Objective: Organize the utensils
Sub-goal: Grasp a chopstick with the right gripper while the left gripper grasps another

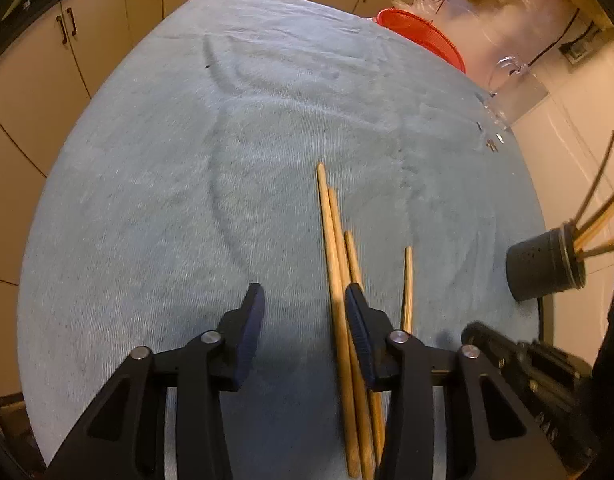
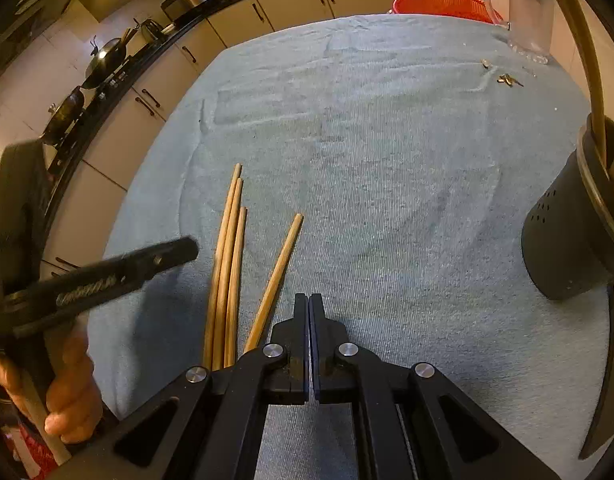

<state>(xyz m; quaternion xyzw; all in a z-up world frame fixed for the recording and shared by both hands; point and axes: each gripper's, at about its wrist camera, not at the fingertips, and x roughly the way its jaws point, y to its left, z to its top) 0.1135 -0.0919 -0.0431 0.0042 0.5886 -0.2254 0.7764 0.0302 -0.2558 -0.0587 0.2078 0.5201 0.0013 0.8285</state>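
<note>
Several wooden chopsticks (image 1: 335, 264) lie on the blue cloth, three bunched and one (image 1: 407, 292) apart to the right; they also show in the right wrist view (image 2: 229, 264), with the single one (image 2: 277, 276) slanted. My left gripper (image 1: 305, 300) is open above the cloth, its right finger (image 1: 357, 320) over the bunch. My right gripper (image 2: 309, 300) is shut and empty, just right of the chopsticks. A dark perforated utensil holder (image 1: 545, 266) with several chopsticks in it stands at the right; the right wrist view shows it too (image 2: 567, 236).
A blue cloth (image 1: 187, 160) covers the table. A red basket (image 1: 423, 36) and a clear pitcher (image 2: 523, 12) stand at the far edge, with small metal bits (image 2: 507, 79) near them. Cabinets and a stove with pans (image 2: 103, 60) lie beyond.
</note>
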